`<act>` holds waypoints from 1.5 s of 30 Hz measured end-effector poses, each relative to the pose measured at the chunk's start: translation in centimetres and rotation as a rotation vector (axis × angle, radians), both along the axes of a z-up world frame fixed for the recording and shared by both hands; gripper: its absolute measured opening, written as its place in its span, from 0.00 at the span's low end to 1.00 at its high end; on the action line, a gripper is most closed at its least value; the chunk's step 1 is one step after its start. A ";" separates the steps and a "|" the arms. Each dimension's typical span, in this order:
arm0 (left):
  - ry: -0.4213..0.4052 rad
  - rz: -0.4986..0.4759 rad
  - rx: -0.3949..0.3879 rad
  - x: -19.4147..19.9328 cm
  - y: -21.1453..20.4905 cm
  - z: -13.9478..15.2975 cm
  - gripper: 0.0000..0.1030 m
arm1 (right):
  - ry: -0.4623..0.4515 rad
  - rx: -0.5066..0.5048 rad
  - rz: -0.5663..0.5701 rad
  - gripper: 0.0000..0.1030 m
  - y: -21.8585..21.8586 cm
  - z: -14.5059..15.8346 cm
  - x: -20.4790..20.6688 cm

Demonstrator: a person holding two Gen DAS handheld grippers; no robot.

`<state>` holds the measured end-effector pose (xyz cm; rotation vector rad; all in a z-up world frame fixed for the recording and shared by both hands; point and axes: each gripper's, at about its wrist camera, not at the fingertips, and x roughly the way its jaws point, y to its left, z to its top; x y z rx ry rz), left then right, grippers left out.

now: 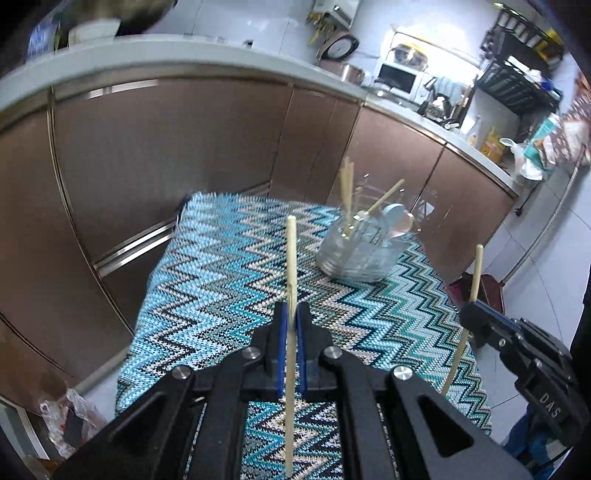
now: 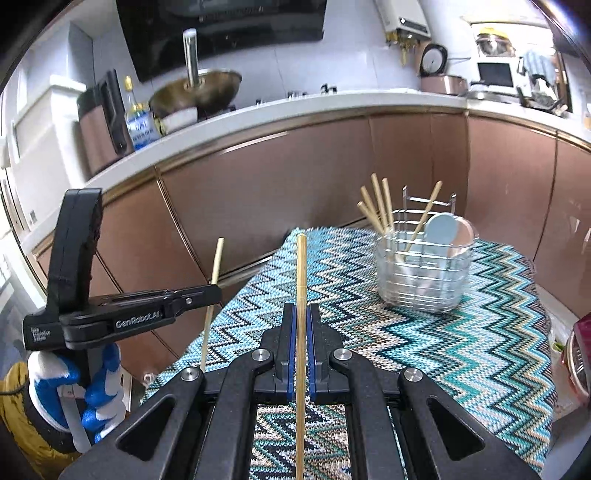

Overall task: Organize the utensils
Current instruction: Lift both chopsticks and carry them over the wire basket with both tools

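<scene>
Brown kitchen cabinets (image 2: 277, 192) stood behind my zigzag-clothed counter (image 2: 461, 350). At its far end sat the wire utensil basket (image 2: 424, 273), already holding chopsticks and spoons upright. My left claw (image 1: 291, 325) was clamped shut on one chopstick (image 1: 291, 258), my right claw (image 2: 302, 328) on another (image 2: 301, 266), both gripped mid-length and upright, probably so they could drop end-first into the basket.

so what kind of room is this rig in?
Almost certainly a home kitchen: a long countertop over brown cabinet doors, a wok under a dark range hood, and a white microwave further along. Work happens on a zigzag-cloth table.
</scene>
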<state>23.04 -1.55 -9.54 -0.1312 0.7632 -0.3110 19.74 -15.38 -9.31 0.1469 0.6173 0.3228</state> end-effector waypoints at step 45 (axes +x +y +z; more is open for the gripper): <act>-0.278 -0.045 -0.033 -3.6 -2.6 7.0 0.04 | -0.264 0.051 -0.074 0.05 -4.7 5.4 -3.9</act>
